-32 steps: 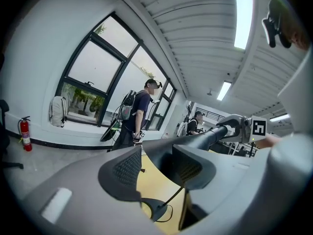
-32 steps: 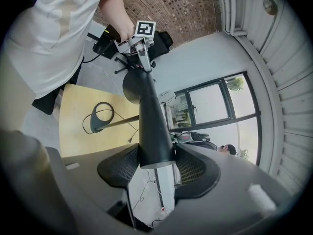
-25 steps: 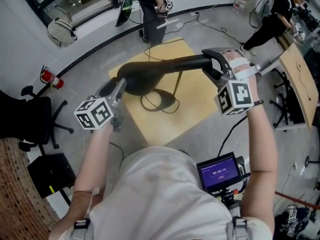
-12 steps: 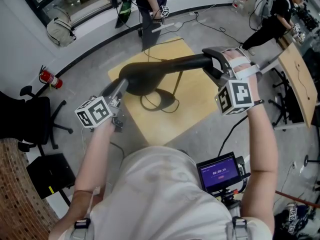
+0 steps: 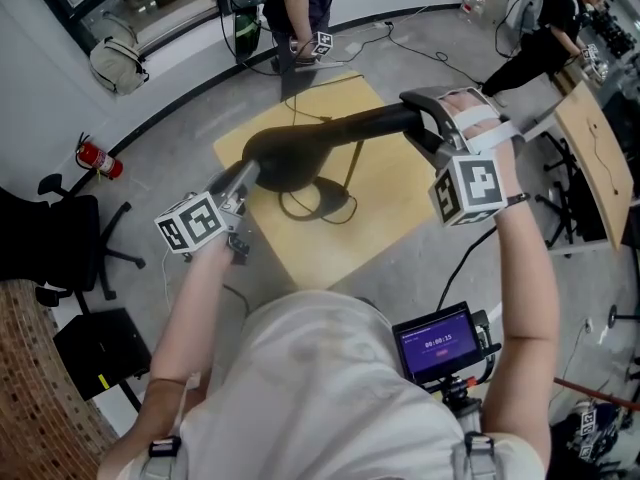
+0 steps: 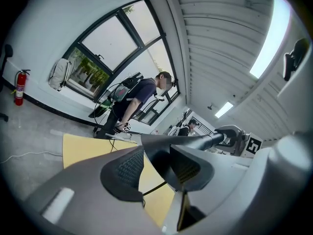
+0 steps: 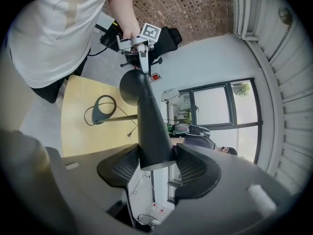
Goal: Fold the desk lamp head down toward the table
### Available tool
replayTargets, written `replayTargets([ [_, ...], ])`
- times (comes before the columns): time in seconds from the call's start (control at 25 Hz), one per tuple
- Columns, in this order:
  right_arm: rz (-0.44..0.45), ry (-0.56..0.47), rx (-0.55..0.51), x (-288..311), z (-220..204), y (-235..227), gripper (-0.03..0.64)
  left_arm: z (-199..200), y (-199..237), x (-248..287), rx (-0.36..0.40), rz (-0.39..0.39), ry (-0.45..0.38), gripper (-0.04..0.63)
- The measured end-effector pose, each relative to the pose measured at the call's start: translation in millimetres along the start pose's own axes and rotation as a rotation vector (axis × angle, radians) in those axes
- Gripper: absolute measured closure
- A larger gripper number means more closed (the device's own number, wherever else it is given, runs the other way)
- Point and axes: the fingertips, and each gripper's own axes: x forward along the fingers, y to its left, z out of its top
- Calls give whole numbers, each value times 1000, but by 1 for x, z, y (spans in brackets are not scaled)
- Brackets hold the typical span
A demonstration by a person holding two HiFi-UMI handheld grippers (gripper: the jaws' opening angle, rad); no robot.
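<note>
Just one lamp head [image 5: 300, 148], up above the yellow table [image 5: 400, 203], lying 8-to-2 o'clock with the wide end at 8. I've got my left tongs [image 5: 245, 174] pinching the wide end and my right tongs [image 5: 424, 128] clamping the narrow end.

The desk lamp [image 5: 330, 133] is matte black. Its long lamp head [image 5: 290, 153] is broad and rounded at one end and tapers to a slim tail at the other. It hangs roughly level above the pale yellow counter [image 5: 400, 208], on a thin stem [image 5: 354, 168] slanting up from an open ring base [image 5: 312, 200] that rests flat there. The left claw [image 5: 245, 176] pinches the broad end — the right claw [image 5: 425, 128] clamps the tail.
</note>
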Motion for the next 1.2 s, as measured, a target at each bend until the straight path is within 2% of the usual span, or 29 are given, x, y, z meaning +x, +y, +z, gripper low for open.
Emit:
replayTargets([
  [0.48, 18, 26, -87, 3, 3, -7, 364, -16, 8, 11, -6, -6, 25, 428],
  [0.84, 37, 46, -140, 7, 5, -11, 360, -30, 15, 23, -50, -31, 41, 428],
  [1.2, 52, 76, -191, 4, 9, -13, 359, -44, 16, 30, -60, -40, 78, 426],
])
